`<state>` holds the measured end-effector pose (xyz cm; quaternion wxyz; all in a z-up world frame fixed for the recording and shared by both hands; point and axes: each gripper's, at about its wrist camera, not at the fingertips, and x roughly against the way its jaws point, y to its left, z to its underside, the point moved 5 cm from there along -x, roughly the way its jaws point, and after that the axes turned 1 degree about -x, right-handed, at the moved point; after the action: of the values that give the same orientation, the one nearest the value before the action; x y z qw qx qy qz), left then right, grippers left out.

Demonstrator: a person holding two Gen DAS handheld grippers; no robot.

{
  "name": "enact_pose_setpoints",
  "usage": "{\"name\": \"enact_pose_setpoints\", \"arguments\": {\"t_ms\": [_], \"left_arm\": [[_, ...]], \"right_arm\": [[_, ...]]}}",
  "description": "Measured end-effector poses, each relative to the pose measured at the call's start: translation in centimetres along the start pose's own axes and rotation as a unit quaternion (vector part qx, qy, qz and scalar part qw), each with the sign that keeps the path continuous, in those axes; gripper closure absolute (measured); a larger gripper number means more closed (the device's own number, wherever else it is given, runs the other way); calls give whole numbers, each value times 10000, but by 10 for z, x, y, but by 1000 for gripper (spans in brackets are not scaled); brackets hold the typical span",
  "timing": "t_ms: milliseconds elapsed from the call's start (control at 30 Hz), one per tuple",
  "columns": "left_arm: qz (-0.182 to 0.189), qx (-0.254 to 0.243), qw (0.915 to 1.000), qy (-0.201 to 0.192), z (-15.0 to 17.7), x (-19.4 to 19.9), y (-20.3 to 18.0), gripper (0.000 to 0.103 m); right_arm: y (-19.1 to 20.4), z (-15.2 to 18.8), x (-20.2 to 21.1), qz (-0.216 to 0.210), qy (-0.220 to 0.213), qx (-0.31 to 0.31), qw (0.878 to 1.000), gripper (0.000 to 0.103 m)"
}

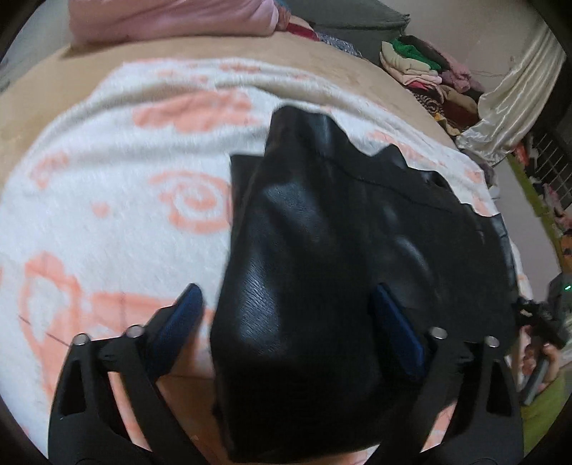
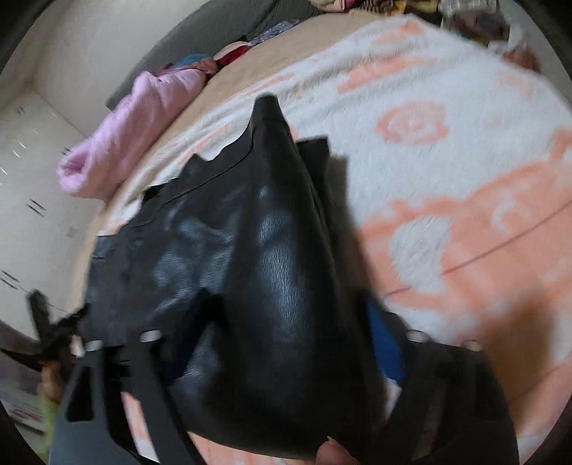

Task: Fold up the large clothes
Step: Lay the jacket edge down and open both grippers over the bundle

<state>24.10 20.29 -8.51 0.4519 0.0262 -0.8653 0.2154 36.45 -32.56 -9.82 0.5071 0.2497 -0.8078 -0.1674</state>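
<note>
Both sets of jaws stand apart. Those of the left gripper (image 1: pixel 286 304) are spread wide, with the blue pads (image 1: pixel 397 329) on either side of a hump of the black leather garment (image 1: pixel 321 268); a gap shows between the left-hand pad and the leather, while the right-hand pad lies right beside it, and I cannot tell for sure whether it touches. Nothing looks pinched, so the garment appears released from this side.

From the right wrist view, the right gripper (image 2: pixel 286 343) also straddles a raised ridge of the garment (image 2: pixel 271 272). Its fingers are blurred and partly hidden behind the leather, with only a patch of blue pad (image 2: pixel 384 343) showing to the right of the fold. These jaws look parted too, with the leather between them rather than squeezed.

The garment lies on a white blanket with peach flower shapes (image 1: pixel 125 179), spread over a tan bed cover (image 1: pixel 250 50). It is partly doubled over, with a wavy edge toward the far side. A pink quilt (image 1: pixel 161 18) sits at the head of the bed, and a heap of mixed clothes (image 1: pixel 425 71) is stacked beyond the bed's far corner, beside a pale satin curtain (image 1: pixel 518 89)
</note>
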Motion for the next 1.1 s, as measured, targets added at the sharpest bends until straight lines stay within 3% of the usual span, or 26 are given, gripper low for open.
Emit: {"name": "enact_pose_setpoints", "arguments": {"t_ms": [67, 167, 200, 367, 433, 567, 600, 667, 733, 833, 900, 1000, 1100], "left_arm": [[64, 76, 9999, 13, 3, 0, -2, 42], [-59, -115, 9999, -17, 10, 7, -12, 60], [-92, -157, 9998, -39, 12, 11, -14, 65], [-98, -142, 9999, 0, 36, 34, -17, 66], [-100, -143, 9998, -8, 46, 40, -16, 66], [-108, -158, 9998, -16, 43, 36, -13, 59], [-45, -101, 9999, -21, 41, 36, -10, 56], [51, -6, 10000, -33, 39, 35, -6, 50], [108, 23, 9999, -38, 34, 34, -4, 47], [102, -2, 9999, -129, 23, 32, -4, 42], [155, 80, 9997, -152, 19, 30, -3, 36], [128, 141, 9998, -103, 11, 23, 3, 36], [171, 262, 9995, -32, 9, 19, 10, 35]], "right_arm": [[1, 2, 2, -174, 26, -45, 9998, 53], [5, 6, 9, -192, -7, 39, 9998, 68], [7, 8, 12, -195, -25, 32, 9998, 69], [10, 25, 29, -6, 29, 68, 10000, 70], [11, 30, 33, 89, 34, 81, 9999, 67], [13, 31, 34, 683, -98, 315, 9971, 41], [14, 31, 38, 830, -172, 422, 9955, 41], [34, 29, 57, 1361, -660, 960, 9838, 41], [66, 32, 77, 1506, -1117, 1484, 9710, 36], [123, 50, 81, 892, -1263, 1975, 9680, 38], [158, 67, 68, 601, -1077, 2315, 9650, 57], [194, 92, 40, 514, -786, 2619, 9605, 62], [200, 107, 10, 681, -488, 2618, 9615, 62]]}}
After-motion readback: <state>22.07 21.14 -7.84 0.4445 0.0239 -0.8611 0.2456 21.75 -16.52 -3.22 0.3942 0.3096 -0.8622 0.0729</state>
